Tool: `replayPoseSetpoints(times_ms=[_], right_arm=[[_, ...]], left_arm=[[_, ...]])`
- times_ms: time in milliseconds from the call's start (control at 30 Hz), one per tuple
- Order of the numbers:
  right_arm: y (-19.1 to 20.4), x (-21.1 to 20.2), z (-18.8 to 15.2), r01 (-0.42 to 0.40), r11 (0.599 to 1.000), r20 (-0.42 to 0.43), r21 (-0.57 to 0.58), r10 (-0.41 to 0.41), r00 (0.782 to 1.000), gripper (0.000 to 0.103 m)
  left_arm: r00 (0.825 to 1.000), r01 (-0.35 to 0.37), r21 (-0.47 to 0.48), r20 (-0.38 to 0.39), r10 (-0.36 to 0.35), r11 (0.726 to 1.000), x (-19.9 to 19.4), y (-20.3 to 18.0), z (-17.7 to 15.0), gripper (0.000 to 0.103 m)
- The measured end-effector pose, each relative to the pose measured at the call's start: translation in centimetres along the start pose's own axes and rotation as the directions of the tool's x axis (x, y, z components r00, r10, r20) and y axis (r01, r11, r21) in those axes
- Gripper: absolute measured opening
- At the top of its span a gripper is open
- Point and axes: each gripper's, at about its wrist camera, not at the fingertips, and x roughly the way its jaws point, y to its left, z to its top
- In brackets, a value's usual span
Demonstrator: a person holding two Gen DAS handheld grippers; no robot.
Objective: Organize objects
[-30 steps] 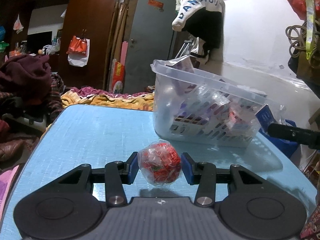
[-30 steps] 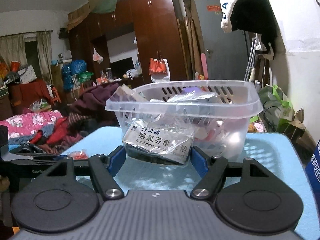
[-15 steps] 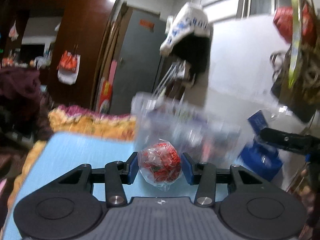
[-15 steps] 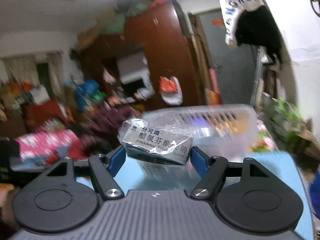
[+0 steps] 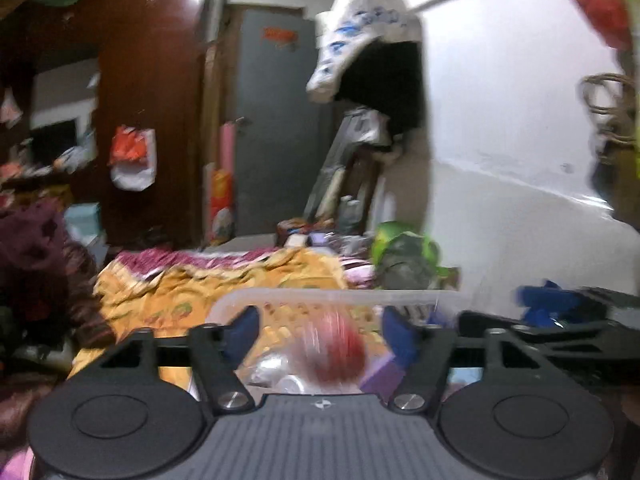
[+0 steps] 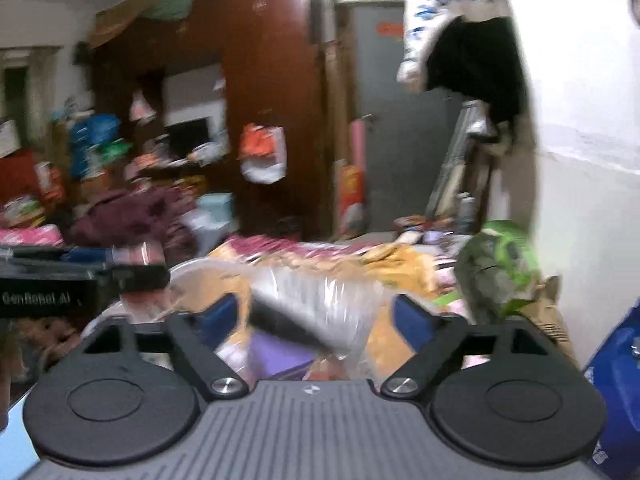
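Note:
My left gripper (image 5: 320, 330) is open above the clear plastic basket (image 5: 280, 298). The red wrapped ball (image 5: 334, 350), blurred, is loose between the fingers and falling toward the basket's contents. My right gripper (image 6: 314, 320) is also open over the same basket (image 6: 200, 270). The clear-bagged medicine packet (image 6: 320, 314), blurred and tilted, is dropping between its fingers, apart from both pads. A purple box (image 6: 276, 354) lies in the basket below. The left gripper's body shows at the left of the right wrist view (image 6: 60, 288).
A yellow patterned blanket (image 5: 192, 292) lies beyond the basket. A green bag (image 6: 500, 264) stands by the white wall at right, with a blue bag (image 6: 616, 368) nearer. A dark wardrobe, grey door and a hanging jacket (image 5: 376, 60) fill the background.
Both grippers rose over the basket and opened. The red ball and the medicine packet, held before, have been let go and are dropping into the basket.

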Motion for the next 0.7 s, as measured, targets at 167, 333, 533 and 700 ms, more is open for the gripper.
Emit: replayPoseSetpoints(times_ms=[167,333,533,700], right_arm=[[-0.3,-2.0,-0.8,-0.003,1.0,0.03,-0.009,0.003,1.0,0.103],[-0.7,-6.1,-2.9,-0.001,1.0,0.044,-0.003,0.001,0.999,0.103],[0.0,-7.7,-5.1,0.041,0.998,0.017,-0.054,-0.04,0.999,0.103],[0.9,-7.1,-4.5,0.023,0.995,-0.021,-0.095,-0.025,0.999,0.103]], left_arm=[[0.999,0.007,0.068,0.051,-0.01,0.998,-2.5,0.7,-1.9,0.085],[0.995,0.039,0.097,0.085,-0.047,0.995,-6.4,2.9,-5.8,0.095],[0.997,0.062,0.079,0.036,-0.065,0.995,-7.9,4.2,-8.8,0.097],[0.999,0.004,0.12,0.035,-0.008,0.993,-7.9,2.3,-8.5,0.097]])
